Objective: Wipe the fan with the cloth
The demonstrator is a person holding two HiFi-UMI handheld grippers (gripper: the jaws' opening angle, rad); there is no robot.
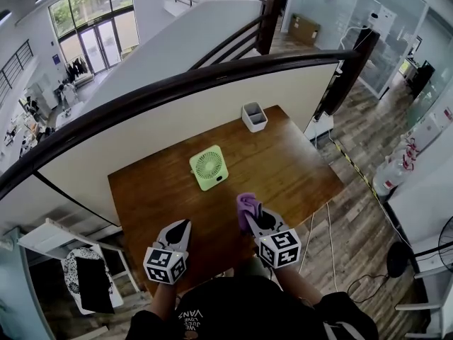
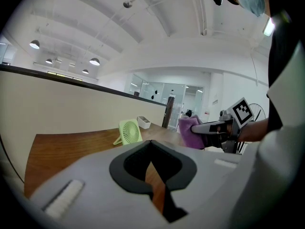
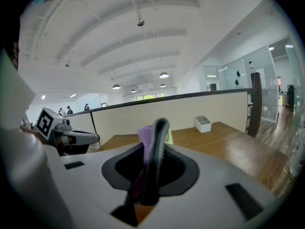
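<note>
Up on a mezzanine, a brown wooden bench [image 1: 297, 168] sits against a white parapet topped by a dark curved handrail [image 1: 212, 76]. A small white open box [image 1: 254, 116] stands at the bench's far edge.

The fan [image 1: 209, 167] stands mid-bench. It is a pale green plastic square with rounded corners and a round radial grille, propped on a thin stand at its back, with the grille facing the person.

The right gripper [image 1: 253, 214] has its jaws clamped on a soft purple cloth [image 1: 245, 204], which bunches out past the dark ribbed pads. From this gripper the fan lies at about eleven o'clock, well apart, with bare wood between them.

The left gripper [image 1: 182, 229] hovers with its jaws fully together and nothing in them. The fan lies at about one o'clock from it.

The cloth-bearing right gripper looks marginally the nearer. Being square, the fan has no long axis, so the grille face is what the cloth would likely meet first.
</note>
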